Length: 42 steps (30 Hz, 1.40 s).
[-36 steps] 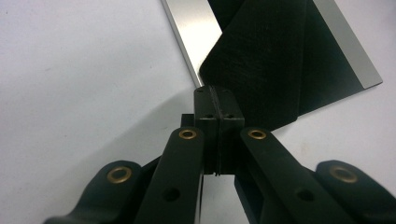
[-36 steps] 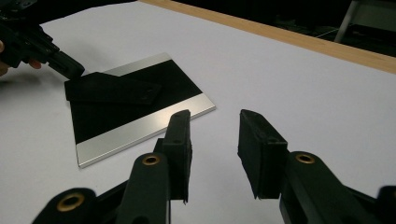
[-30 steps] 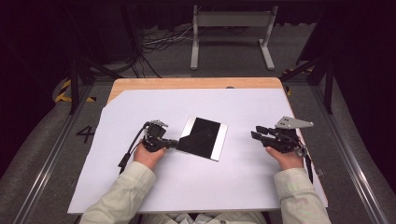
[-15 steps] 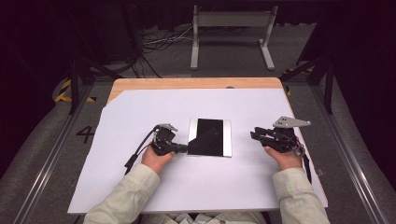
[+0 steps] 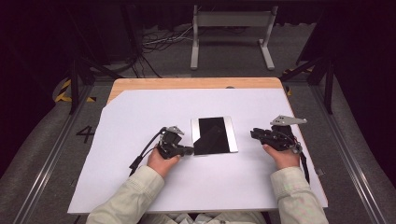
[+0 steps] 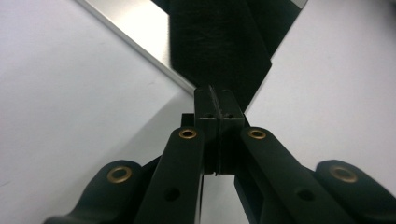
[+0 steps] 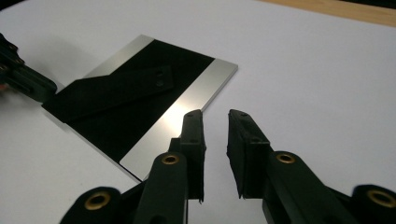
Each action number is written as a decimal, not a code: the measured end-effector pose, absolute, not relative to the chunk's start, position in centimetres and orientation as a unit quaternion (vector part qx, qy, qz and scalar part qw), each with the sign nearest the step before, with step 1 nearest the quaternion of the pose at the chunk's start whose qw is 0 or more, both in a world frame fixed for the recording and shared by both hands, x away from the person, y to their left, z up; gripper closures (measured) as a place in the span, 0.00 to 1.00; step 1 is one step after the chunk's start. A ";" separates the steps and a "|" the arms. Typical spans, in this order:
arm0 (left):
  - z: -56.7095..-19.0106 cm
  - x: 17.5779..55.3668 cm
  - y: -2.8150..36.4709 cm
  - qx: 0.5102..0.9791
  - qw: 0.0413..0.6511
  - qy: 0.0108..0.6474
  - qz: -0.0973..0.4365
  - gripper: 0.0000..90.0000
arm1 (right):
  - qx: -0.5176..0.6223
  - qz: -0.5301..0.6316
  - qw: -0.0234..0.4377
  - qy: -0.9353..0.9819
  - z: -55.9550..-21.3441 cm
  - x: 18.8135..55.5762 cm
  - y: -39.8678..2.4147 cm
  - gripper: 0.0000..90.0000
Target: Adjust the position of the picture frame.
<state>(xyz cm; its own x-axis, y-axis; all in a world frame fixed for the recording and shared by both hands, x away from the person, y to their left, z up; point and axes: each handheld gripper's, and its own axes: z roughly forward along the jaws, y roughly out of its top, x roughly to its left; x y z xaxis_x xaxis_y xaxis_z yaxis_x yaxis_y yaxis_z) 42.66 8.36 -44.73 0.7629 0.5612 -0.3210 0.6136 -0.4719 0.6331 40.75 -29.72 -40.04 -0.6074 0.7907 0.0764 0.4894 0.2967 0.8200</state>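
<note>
Item count, table point(image 5: 140, 84)

One white sheet point(image 5: 140, 186), one mirror-finish plate point(image 5: 214, 135), two grippers: left gripper point(image 5: 187, 150), right gripper point(image 5: 254, 134). Two hands, two sleeves. One metal stand point(image 5: 231, 21) on the floor beyond.

Bright overhead light floods the white table point(image 5: 140, 116); surroundings stay dark, close views slightly soft.

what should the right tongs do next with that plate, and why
Probably ease the right tongs forward to the plate and close on its near silver edge. The left tongs are shut at its opposite corner, while the right ones are open, just short of it and touching nothing.
</note>
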 end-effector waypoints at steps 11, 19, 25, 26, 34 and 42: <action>-43.6 43.0 11.0 0.850 0.384 0.359 0.018 0.99 | 0.414 0.367 0.182 0.813 -40.1 42.9 -26.6 0.94; -42.9 43.2 13.1 0.840 0.400 0.364 0.036 0.98 | 0.420 0.335 0.182 0.824 -40.3 45.1 -24.7 0.99; -42.6 43.1 13.9 0.840 0.407 0.354 0.054 0.96 | 0.424 0.323 0.176 0.828 -40.6 46.1 -24.0 1.00; -42.5 43.0 14.0 0.841 0.408 0.352 0.056 0.96 | 0.426 0.321 0.173 0.828 -40.7 46.3 -23.9 1.00; -42.4 42.7 14.6 0.842 0.403 0.352 0.071 0.96 | 0.431 0.306 0.168 0.832 -40.9 48.2 -22.8 1.00; -42.5 42.8 14.8 0.841 0.402 0.355 0.071 0.96 | 0.442 0.275 0.164 0.838 -41.9 50.1 -22.0 1.00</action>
<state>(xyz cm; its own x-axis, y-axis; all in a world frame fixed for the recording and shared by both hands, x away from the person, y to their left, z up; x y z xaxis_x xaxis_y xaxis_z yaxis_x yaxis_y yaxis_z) 42.78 14.85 -42.52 0.7374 0.6549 -0.1654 0.5404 -0.4251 0.7261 50.15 -21.97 -41.86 -0.5558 0.8307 -0.0319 0.6506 0.4585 0.6054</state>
